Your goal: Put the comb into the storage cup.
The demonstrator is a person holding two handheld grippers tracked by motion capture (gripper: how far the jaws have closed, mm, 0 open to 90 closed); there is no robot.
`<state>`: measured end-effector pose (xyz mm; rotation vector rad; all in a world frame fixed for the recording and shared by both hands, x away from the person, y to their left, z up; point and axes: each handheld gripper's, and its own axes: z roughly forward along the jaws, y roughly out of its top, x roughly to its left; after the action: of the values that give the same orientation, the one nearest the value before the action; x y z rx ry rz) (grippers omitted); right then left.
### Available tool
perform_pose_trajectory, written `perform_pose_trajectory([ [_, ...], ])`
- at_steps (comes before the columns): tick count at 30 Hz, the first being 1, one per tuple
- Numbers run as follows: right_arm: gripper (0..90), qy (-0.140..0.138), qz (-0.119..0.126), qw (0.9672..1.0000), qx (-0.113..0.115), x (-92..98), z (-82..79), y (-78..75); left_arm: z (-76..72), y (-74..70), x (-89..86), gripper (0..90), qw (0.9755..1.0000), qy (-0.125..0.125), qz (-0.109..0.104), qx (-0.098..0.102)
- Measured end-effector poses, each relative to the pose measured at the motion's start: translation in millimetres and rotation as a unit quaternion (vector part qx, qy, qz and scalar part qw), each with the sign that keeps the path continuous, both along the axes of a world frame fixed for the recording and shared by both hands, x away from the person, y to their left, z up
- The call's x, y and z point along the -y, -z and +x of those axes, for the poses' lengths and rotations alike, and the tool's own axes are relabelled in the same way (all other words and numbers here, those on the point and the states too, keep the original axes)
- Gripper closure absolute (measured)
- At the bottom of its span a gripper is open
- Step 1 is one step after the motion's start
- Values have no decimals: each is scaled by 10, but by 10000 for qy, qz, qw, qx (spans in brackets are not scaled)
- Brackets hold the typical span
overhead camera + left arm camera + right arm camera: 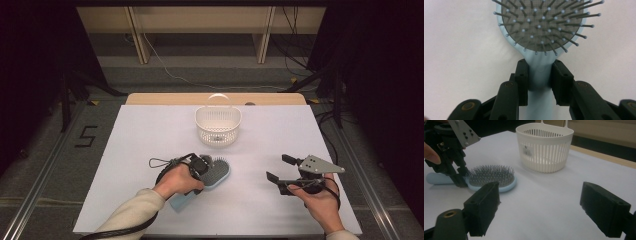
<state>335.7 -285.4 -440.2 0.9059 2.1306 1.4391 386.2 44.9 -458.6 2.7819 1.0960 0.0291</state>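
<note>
A light-blue paddle hairbrush (216,174) lies bristles-up on the white table (150,135), left of centre and toward the person's side; its head points up the table toward a white slotted plastic basket (218,126) with an arched handle, which stands upright well apart from the brush near the table's far edge; a label sticks to the basket's inner wall, as the right gripper view shows. The left gripper (199,167), held in the person's left hand (175,181), is clenched on the hairbrush at the neck where handle meets head; in the left gripper view its two black jaws press both sides of the pale-blue neck, with the grey bristle pad just beyond. The right gripper (279,168), held in the right hand (320,197) over the table's right part, stands released, jaws wide apart with nothing between them; its view looks across the table at the brush, the left gripper and the basket.
</note>
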Motion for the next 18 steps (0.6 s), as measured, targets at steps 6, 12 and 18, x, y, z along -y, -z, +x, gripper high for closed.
perform_pose_trajectory([
  [6, 167, 9, -9, 10000, -1, 2, 1, 0, -8, 0, 3, 691, 10000, -2, 2, 9],
  [12, 167, 23, -9, 10000, 9, 7, 0, -1, -15, 0, -1, 693, 10000, -2, -8, 32],
  [18, 167, 19, -12, 10000, 8, 6, -3, -5, -19, 0, -8, 695, 10000, 11, -36, 40],
])
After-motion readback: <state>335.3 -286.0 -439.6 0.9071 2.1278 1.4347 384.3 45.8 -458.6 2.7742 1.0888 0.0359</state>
